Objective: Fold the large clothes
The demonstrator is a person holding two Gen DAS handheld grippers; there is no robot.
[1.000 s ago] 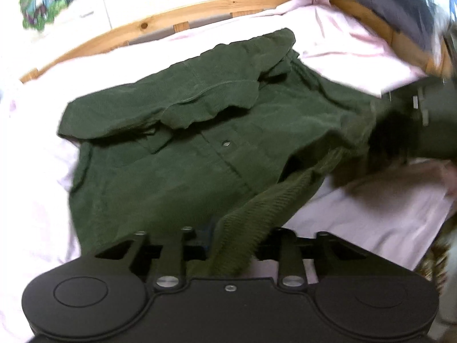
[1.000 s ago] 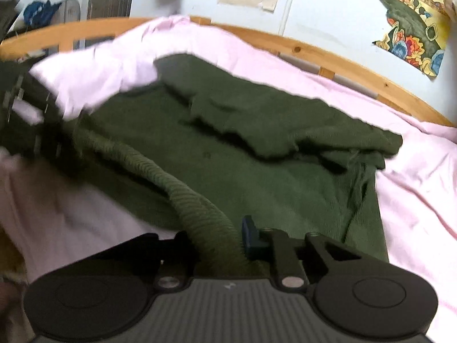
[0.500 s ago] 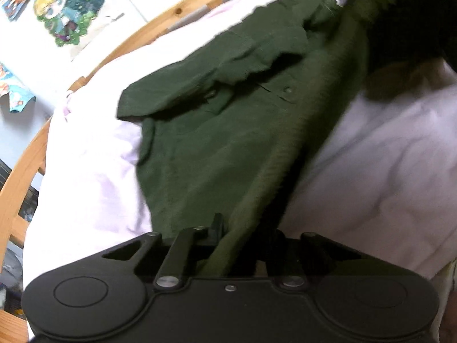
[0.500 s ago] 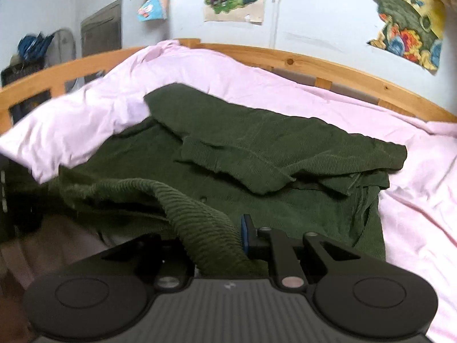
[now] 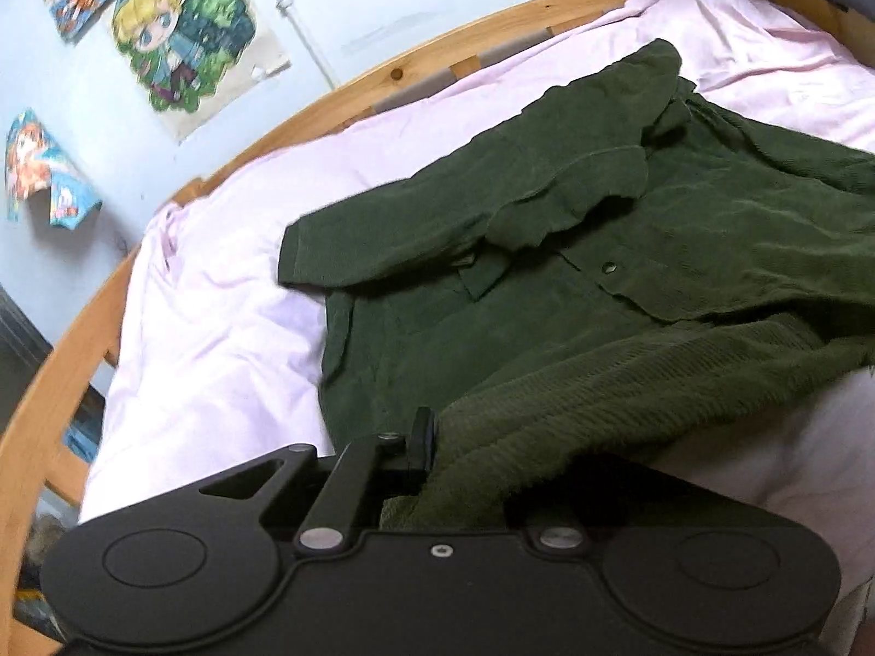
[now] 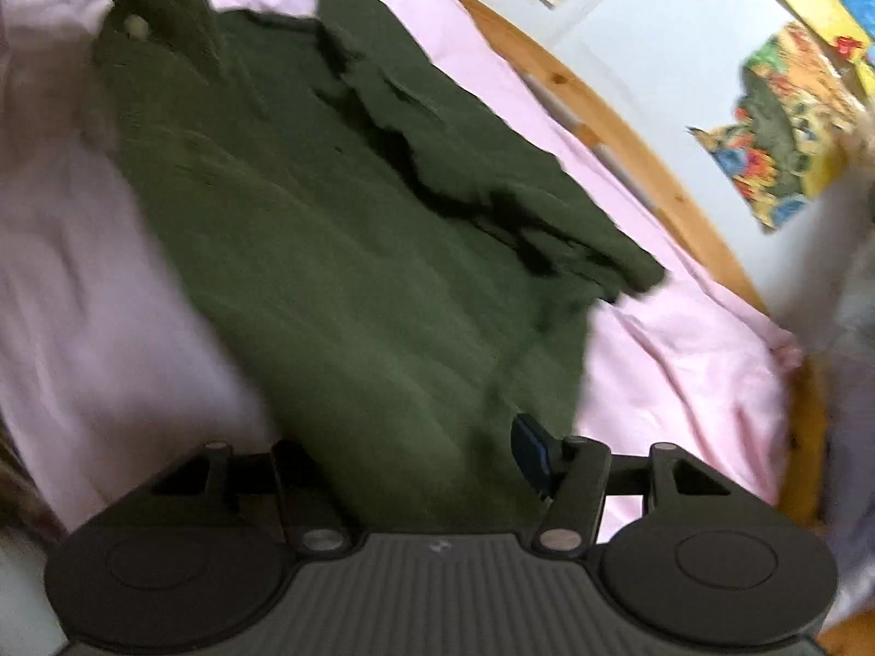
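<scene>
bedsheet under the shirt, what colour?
Pale pink bedsheet, plain; clearest in the left wrist view.

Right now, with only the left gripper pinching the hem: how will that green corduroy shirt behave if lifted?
Probably floppy: the green corduroy shirt sags in folds from the shut left gripper. Likely weighty for a shirt, as the thick ribbed cloth bunches. It may drag the pink sheet. The right gripper has just been opening, its pads apart around the cloth.

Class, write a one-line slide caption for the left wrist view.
Left claw shut on the hem of a green corduroy jacket lying on a pink sheet.
</scene>
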